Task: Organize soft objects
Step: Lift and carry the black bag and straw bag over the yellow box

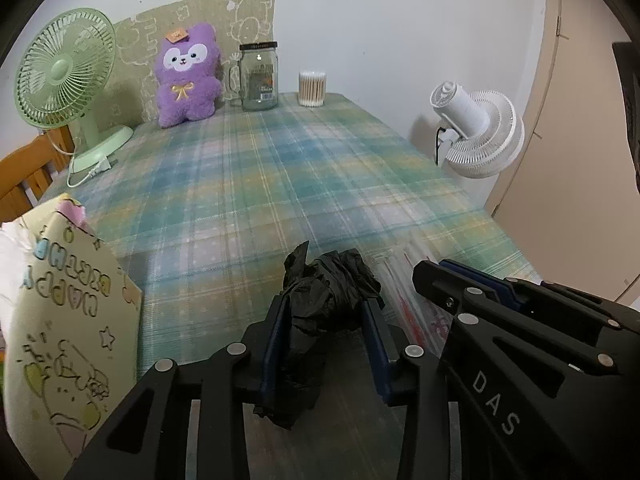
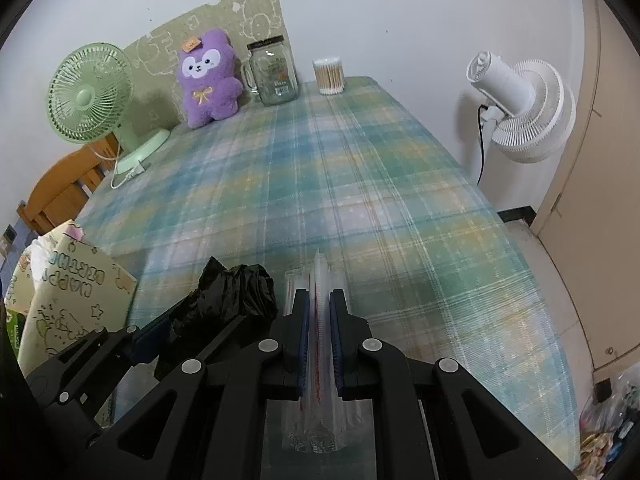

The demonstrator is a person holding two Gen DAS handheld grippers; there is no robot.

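A crumpled black plastic bag (image 1: 332, 276) lies near the front of the plaid tablecloth (image 1: 248, 184). My left gripper (image 1: 325, 307) has its blue pads against both sides of it, shut on the bag. Beside it on the right, my right gripper (image 2: 319, 300) is shut on a thin stack of clear plastic bags (image 2: 320, 270) with red print, which stands on edge between the pads. In the right wrist view the black bag (image 2: 236, 292) sits just left of the clear stack. In the left wrist view the right gripper (image 1: 428, 276) lies close on the right.
At the back stand a purple plush toy (image 1: 188, 80), a glass jar (image 1: 259, 76), a tub of cotton swabs (image 1: 312, 88) and a green fan (image 1: 64, 68). A white fan (image 1: 476, 132) stands off the table's right edge. A patterned paper bag (image 1: 68, 320) stands front left.
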